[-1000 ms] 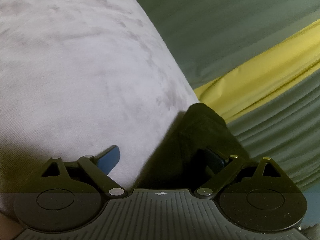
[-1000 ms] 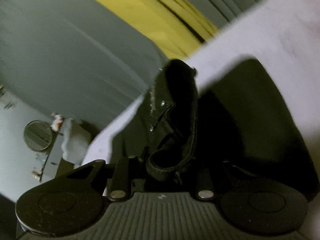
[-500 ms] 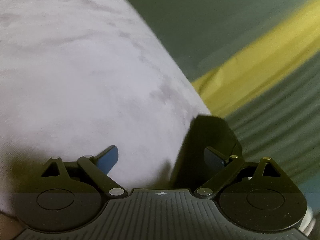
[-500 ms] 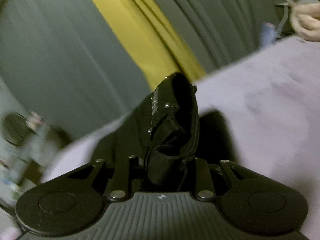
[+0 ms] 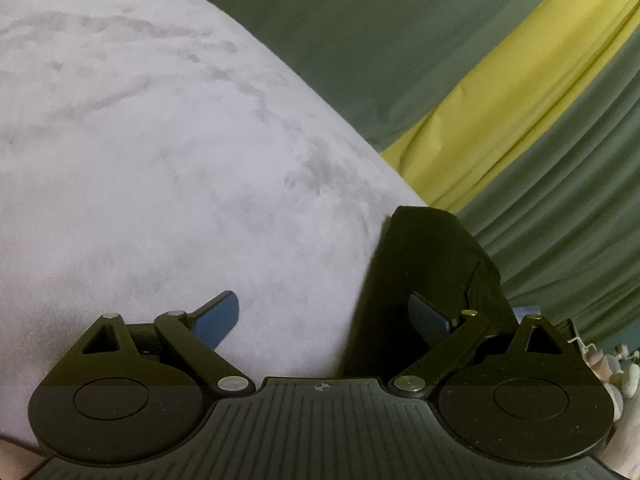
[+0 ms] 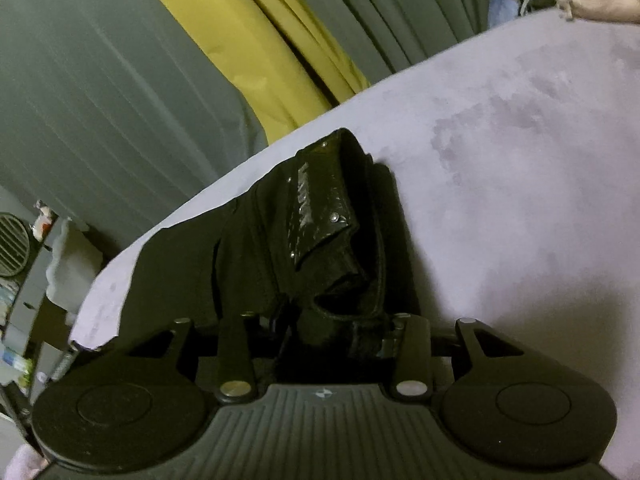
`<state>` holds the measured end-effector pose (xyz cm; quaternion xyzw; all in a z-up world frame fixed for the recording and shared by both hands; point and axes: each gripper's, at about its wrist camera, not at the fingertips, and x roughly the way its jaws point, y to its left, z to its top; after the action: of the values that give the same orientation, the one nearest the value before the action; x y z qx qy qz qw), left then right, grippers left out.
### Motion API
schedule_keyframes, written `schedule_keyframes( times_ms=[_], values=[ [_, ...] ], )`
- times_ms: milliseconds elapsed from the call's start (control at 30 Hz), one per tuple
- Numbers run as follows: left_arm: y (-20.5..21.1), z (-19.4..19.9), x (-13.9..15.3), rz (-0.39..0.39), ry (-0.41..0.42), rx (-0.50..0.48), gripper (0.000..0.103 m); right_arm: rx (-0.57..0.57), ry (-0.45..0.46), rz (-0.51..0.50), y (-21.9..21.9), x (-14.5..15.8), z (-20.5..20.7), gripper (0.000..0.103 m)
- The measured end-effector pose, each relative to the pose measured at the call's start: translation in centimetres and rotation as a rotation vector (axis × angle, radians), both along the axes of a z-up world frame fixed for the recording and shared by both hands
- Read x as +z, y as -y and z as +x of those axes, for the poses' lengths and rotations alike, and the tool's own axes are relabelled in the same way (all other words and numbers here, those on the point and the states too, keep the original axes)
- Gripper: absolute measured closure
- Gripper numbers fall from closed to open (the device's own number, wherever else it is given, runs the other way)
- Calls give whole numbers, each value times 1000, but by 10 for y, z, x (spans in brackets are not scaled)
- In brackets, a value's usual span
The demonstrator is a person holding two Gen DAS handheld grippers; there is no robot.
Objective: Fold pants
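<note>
Since the earlier frames our black pants [image 6: 320, 236] have come down from hanging upright before the curtain to lying low over the pale lilac bedspread [image 6: 520, 168], and the right gripper [image 6: 324, 320] has just been opening its jaws, with the waistband bunch between them. In the right wrist view the pants sit directly ahead of that gripper, a dark folded mass whose long axis runs away from us toward the far edge of the bed; a glossy studded band lies on top, and the rolled hem of the bunch rests right at the fingers. Whether the pads press the cloth now we cannot tell, since the fabric hides the tips. In the left wrist view the same pants [image 5: 432, 264] show as a flat dark slab at the right, near the bed's edge. The left gripper [image 5: 324, 316] stands spread wide: its right blue pad [image 5: 428, 316] lies against the cloth, and its left pad [image 5: 218, 314] hangs over bare bedspread, so nothing is pinched. We judge that the right hand is the nearer one and is releasing, and that the next fold turns on the cloth lying to the right of the left gripper. Beyond the bed hang the grey-green curtain [image 5: 400, 40] and a yellow curtain panel [image 5: 520, 92].
</note>
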<state>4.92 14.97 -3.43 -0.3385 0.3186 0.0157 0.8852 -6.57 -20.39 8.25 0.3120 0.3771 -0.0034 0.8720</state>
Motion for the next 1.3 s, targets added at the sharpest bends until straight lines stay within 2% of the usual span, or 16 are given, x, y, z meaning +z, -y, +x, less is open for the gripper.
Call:
schedule_keyframes(
  times_ms=[267, 300, 367, 433, 500, 600, 633, 733, 800, 967, 1100, 1167, 1300],
  values=[
    [-1, -2, 1, 9, -5, 3, 6, 38, -34, -29, -3, 3, -4, 62],
    [-1, -2, 1, 8, -6, 2, 6, 30, -33, -46, -3, 5, -5, 58],
    [-1, -1, 1, 6, -7, 3, 6, -18, -25, -150, -2, 12, -9, 41],
    [-1, 0, 0, 9, -8, 4, 6, -56, -12, -263, 1, 21, -13, 38],
    [0, 1, 0, 14, -7, 6, 6, -54, 26, -269, 6, 31, -17, 37],
    [0, 0, 0, 17, -9, 8, 6, -23, 101, -227, 1, 43, -17, 28],
    [0, 0, 0, 21, -9, 8, 6, -2, 120, -236, -6, 46, -14, 24],
    [0, -1, 0, 28, -12, 10, 6, 94, 157, -288, -37, 49, -4, 20],
    [-1, -1, 0, 30, -14, 13, 6, 162, 153, -316, -58, 41, 7, 19],
    [-1, 1, 0, 38, -17, 11, 6, 235, 87, -394, -80, 11, 17, 19],
    [-1, 1, -1, 41, -16, 12, 6, 281, 115, -503, -84, 3, 8, 19],
    [0, 0, -1, 44, -17, 13, 6, 287, 123, -516, -83, 4, 2, 12],
    [1, 0, 0, 56, -16, 14, 6, 271, 147, -490, -69, -3, -5, 12]
  ],
)
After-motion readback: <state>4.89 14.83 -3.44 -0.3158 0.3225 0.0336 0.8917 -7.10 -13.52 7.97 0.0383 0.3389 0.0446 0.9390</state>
